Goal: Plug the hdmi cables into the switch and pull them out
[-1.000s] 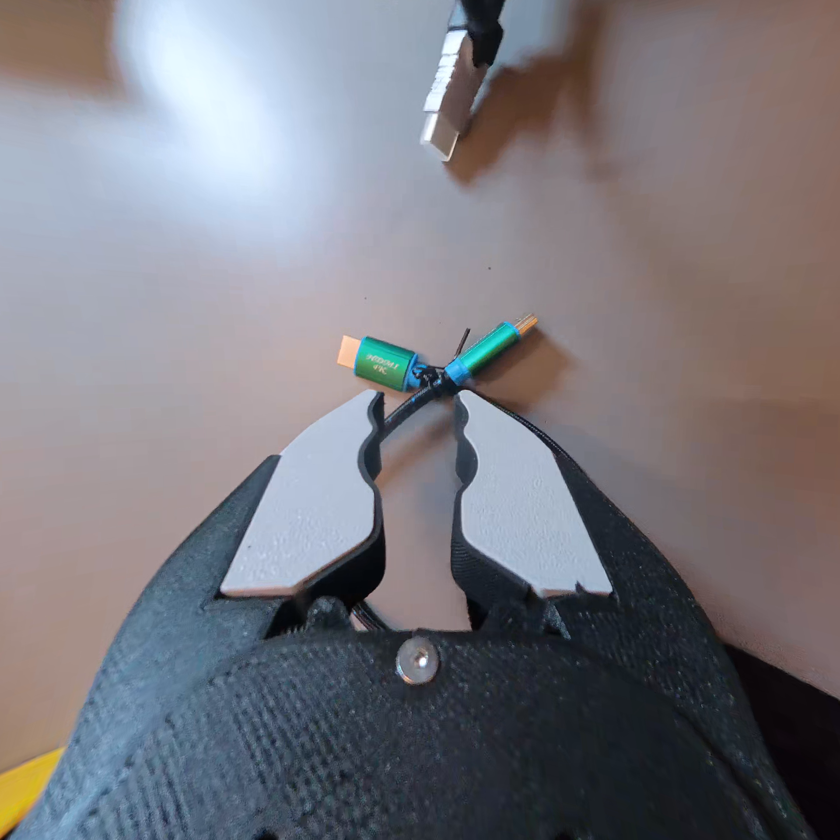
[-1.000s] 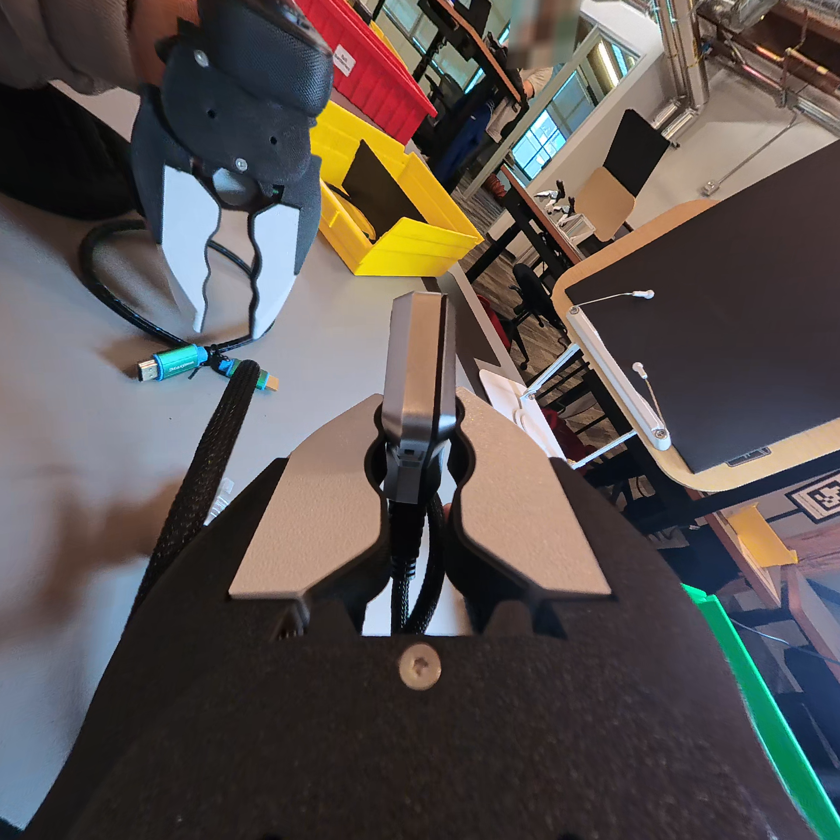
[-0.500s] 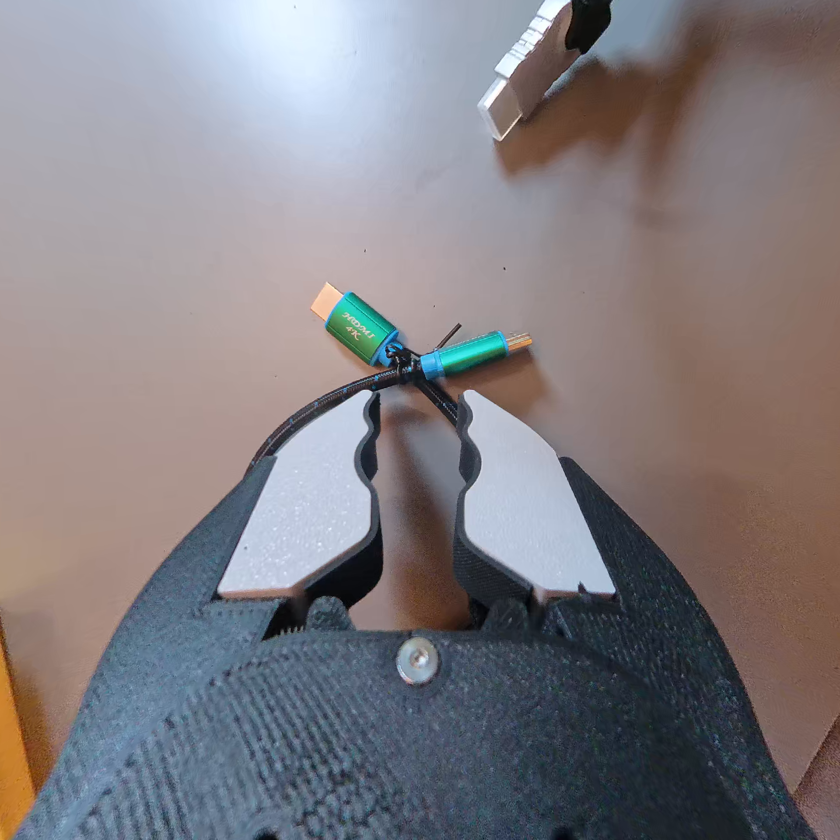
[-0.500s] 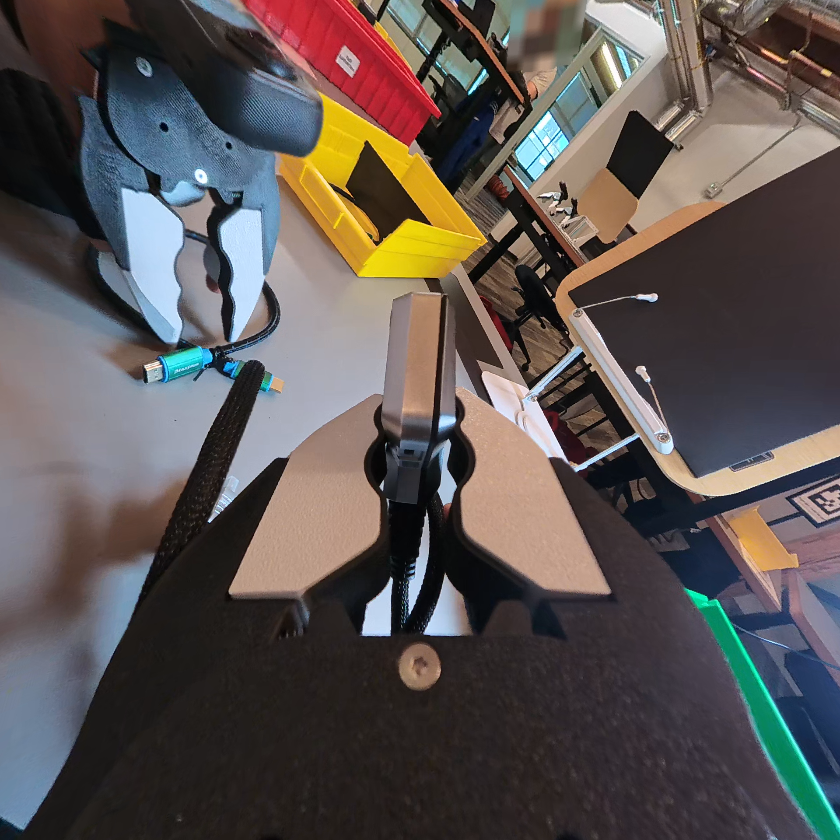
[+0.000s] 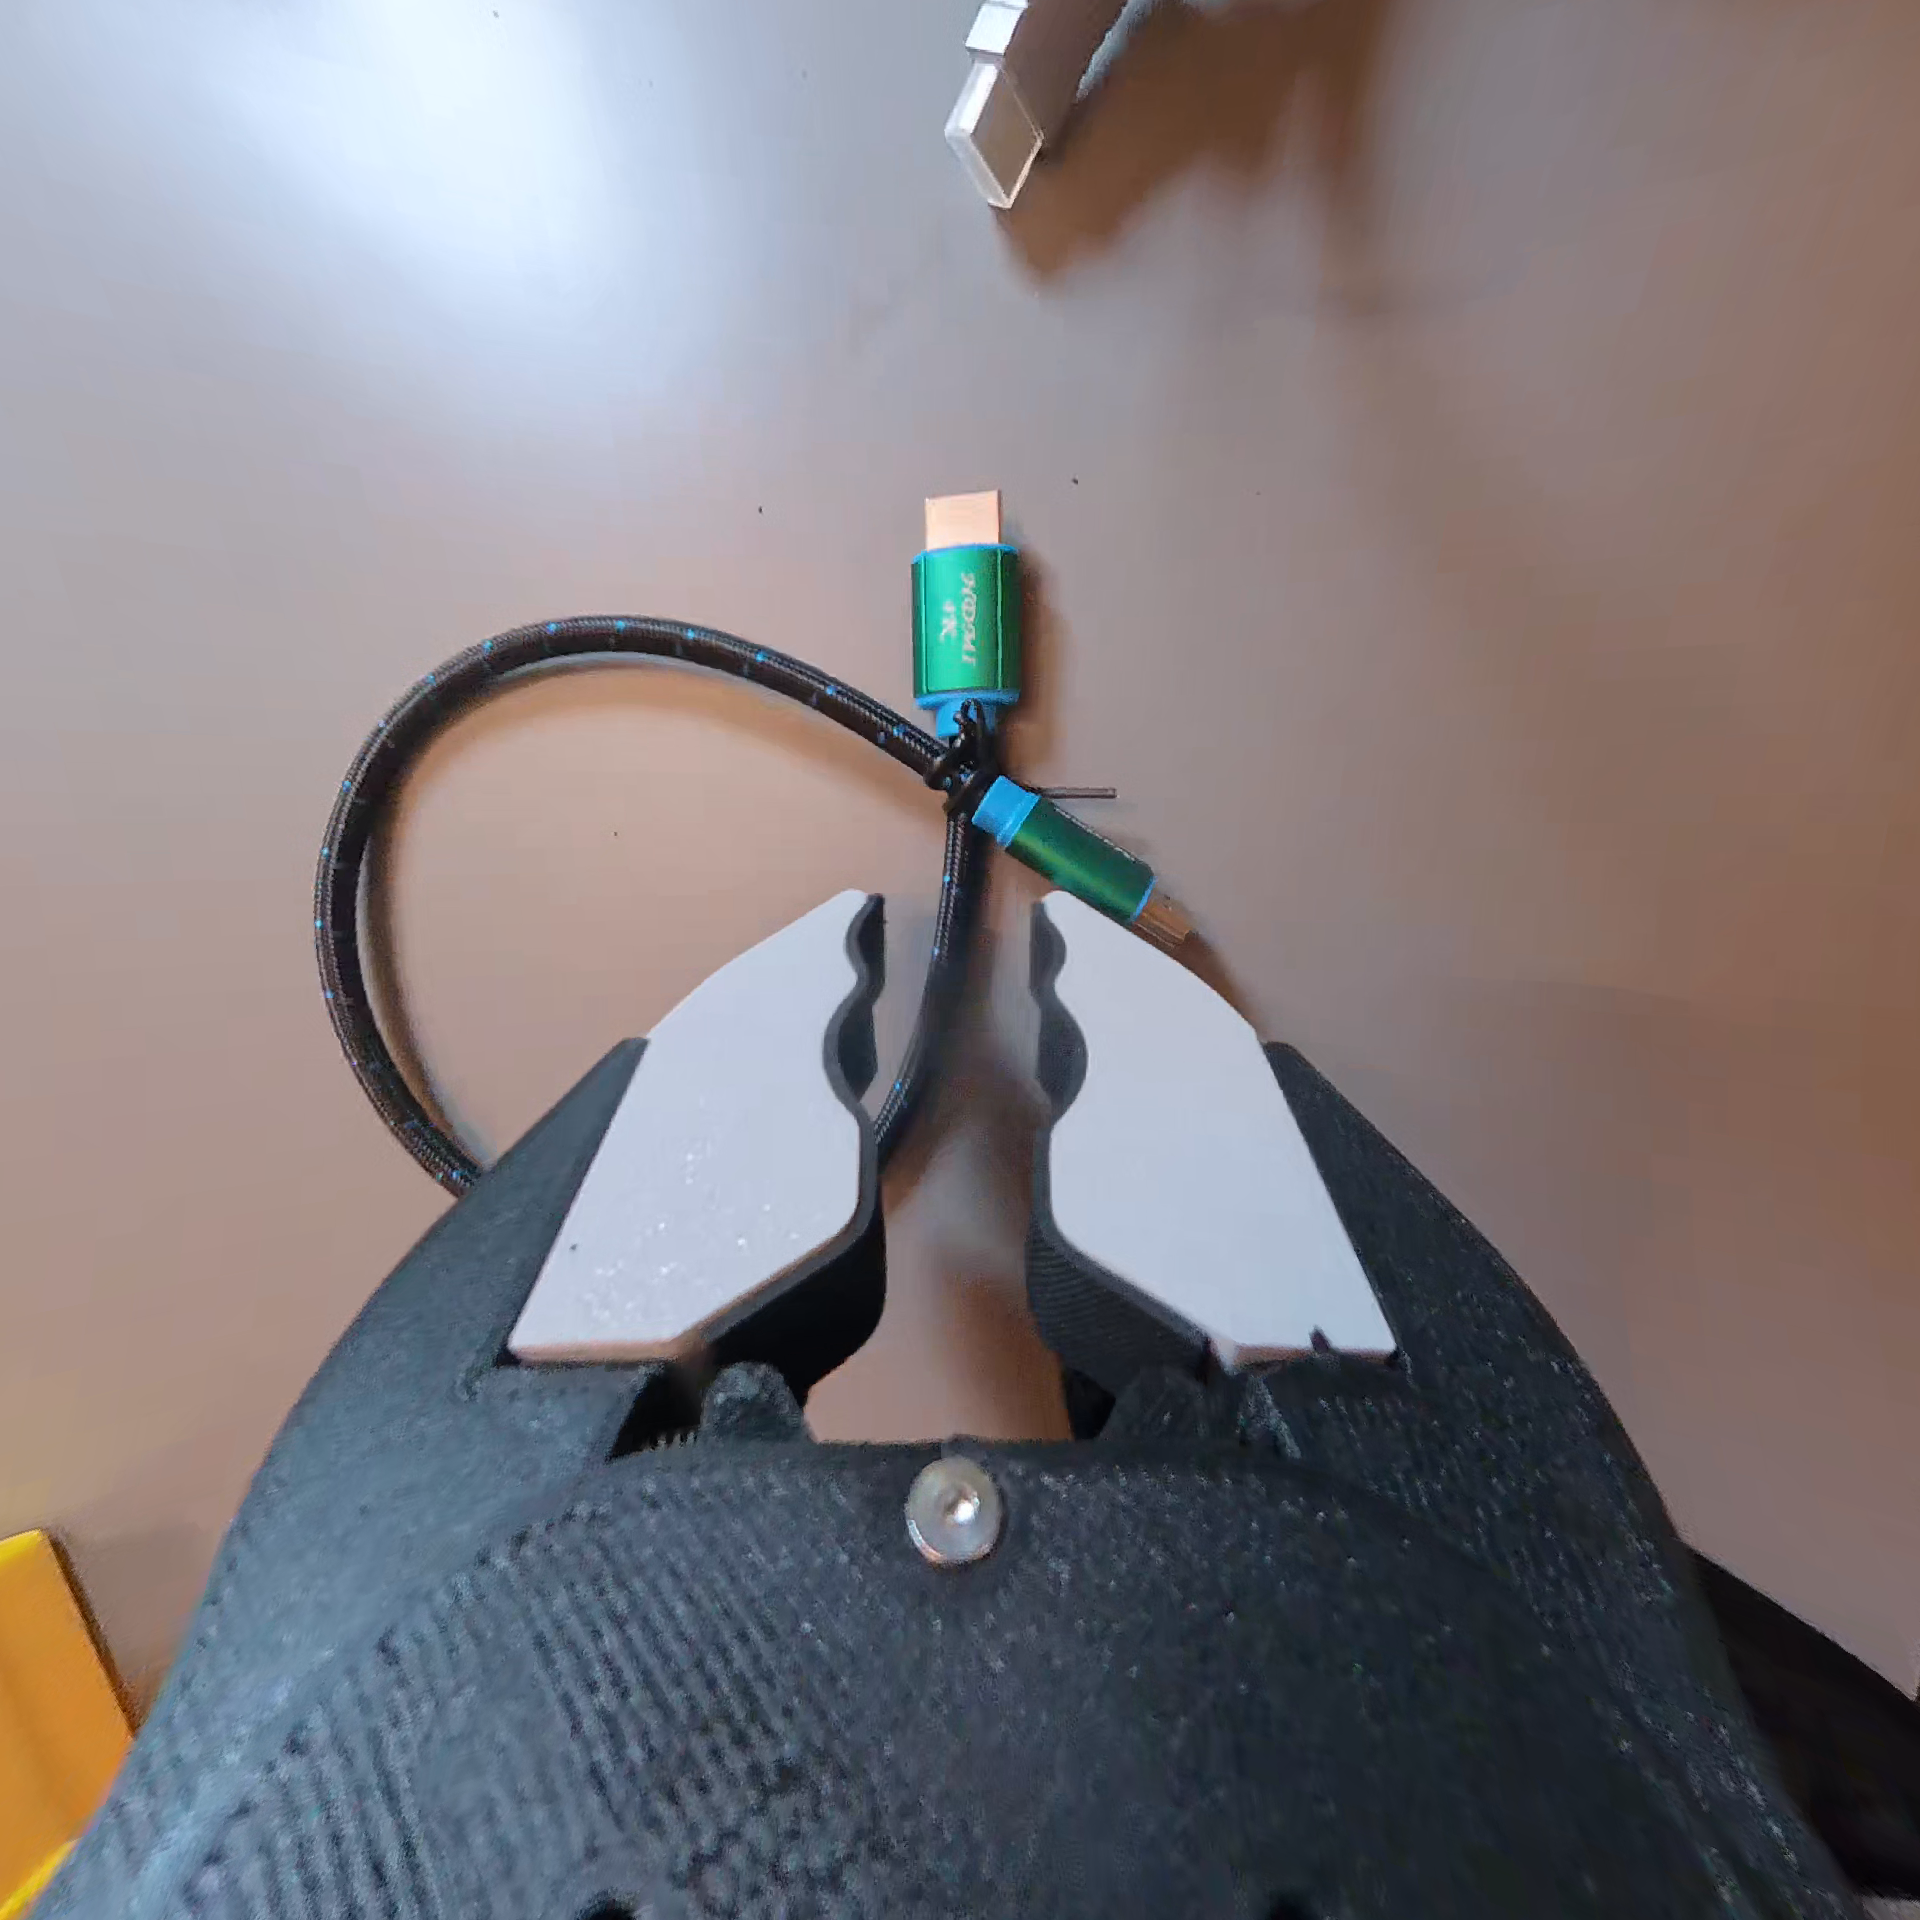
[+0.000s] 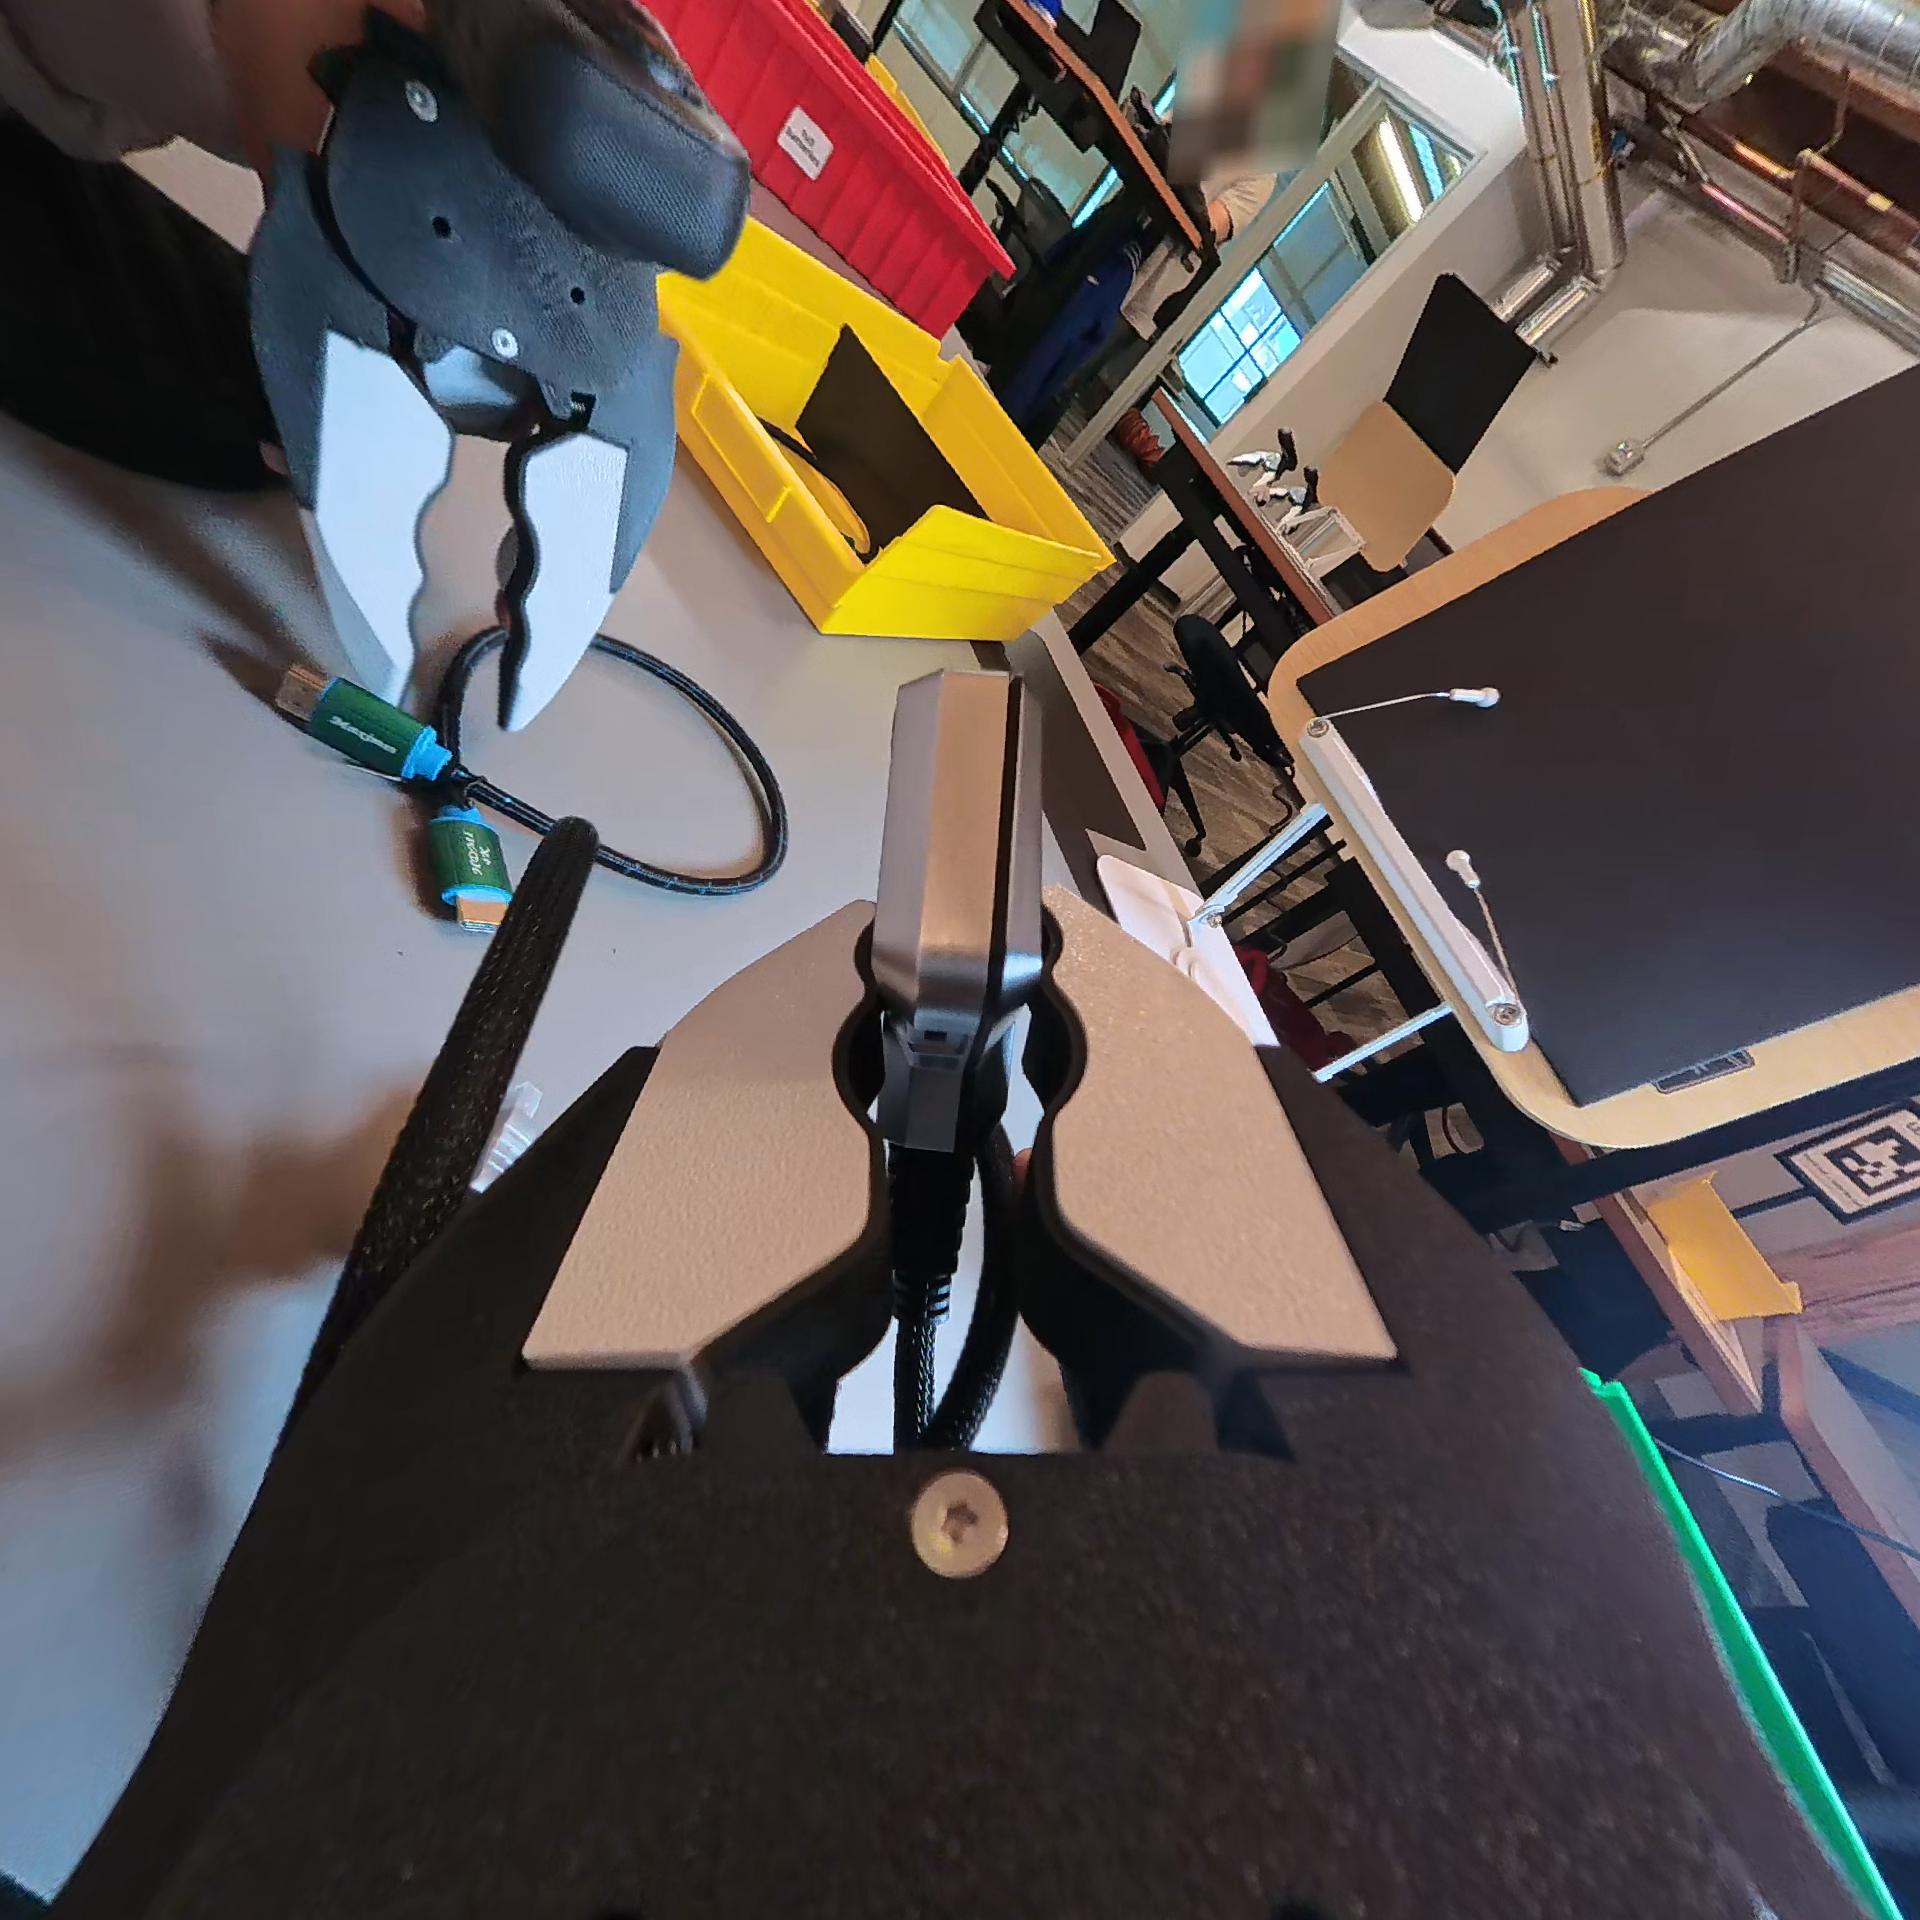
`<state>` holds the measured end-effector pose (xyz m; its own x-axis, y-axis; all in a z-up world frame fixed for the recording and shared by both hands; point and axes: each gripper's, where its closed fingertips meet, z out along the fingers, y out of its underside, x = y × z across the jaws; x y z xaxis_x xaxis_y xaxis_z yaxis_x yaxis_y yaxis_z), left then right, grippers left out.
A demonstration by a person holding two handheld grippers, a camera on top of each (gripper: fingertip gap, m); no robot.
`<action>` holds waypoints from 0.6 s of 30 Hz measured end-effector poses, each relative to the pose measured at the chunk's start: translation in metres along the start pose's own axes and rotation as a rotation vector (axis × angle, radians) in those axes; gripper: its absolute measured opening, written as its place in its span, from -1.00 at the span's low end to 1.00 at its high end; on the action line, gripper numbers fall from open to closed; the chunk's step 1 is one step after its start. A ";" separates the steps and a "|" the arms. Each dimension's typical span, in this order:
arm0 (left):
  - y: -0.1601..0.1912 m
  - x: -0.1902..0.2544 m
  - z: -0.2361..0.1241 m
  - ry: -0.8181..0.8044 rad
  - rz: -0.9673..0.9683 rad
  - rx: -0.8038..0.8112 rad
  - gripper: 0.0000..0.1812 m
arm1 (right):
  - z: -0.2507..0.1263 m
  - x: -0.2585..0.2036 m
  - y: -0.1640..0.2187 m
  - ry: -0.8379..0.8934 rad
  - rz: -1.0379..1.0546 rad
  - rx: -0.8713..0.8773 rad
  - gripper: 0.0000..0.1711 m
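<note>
Green-and-blue plugs (image 5: 964,636), blue-flecked black cable (image 5: 353,914), yellow bin (image 6: 883,488), red bin (image 6: 831,156).

Cable (image 5: 665,665) lost under the left gripper (image 5: 956,914) at both ends. Clear connector (image 5: 995,145) cropped by the top edge, blurred. Switch (image 6: 951,831) ports turned away, unreadable; base buried between the right gripper (image 6: 956,935) fingers. Braided sleeve (image 6: 488,997) vanishing behind that housing. Red bin (image 6: 831,135) cut off above.

Left tongs (image 5: 956,914) point down, jaws parted — right tongs (image 6: 956,935) are clamped, angled upward.
</note>
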<state>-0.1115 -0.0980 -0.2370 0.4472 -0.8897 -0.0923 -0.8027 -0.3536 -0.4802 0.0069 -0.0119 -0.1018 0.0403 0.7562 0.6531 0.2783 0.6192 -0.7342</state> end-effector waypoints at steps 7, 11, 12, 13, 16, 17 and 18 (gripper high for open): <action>-0.026 -0.001 -0.002 0.022 -0.158 0.143 -0.56 | 0.003 -0.003 0.001 -0.011 0.003 -0.004 -0.72; -0.015 0.003 0.022 0.022 -0.176 0.015 -0.55 | 0.002 -0.002 0.000 -0.004 -0.007 -0.004 -0.73; -0.019 0.003 0.022 0.019 -0.178 0.032 -0.59 | 0.001 -0.002 -0.001 -0.003 -0.008 -0.001 -0.73; -0.019 0.002 0.023 0.009 -0.176 0.022 -0.64 | 0.001 -0.002 -0.002 -0.003 -0.008 0.002 -0.73; -0.021 0.003 0.023 -0.007 -0.155 0.010 -0.77 | 0.001 -0.002 0.000 -0.006 -0.007 -0.001 -0.72; -0.021 0.002 0.023 -0.020 -0.134 0.011 -0.80 | 0.002 -0.002 0.001 -0.007 -0.007 -0.002 -0.73; -0.022 -0.001 0.023 -0.045 -0.108 0.011 -0.83 | 0.002 -0.003 0.001 -0.006 -0.009 -0.004 -0.72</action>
<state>-0.0851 -0.0829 -0.2467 0.5483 -0.8326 -0.0782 -0.7444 -0.4434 -0.4993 0.0053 -0.0129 -0.1046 0.0315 0.7519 0.6585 0.2825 0.6253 -0.7275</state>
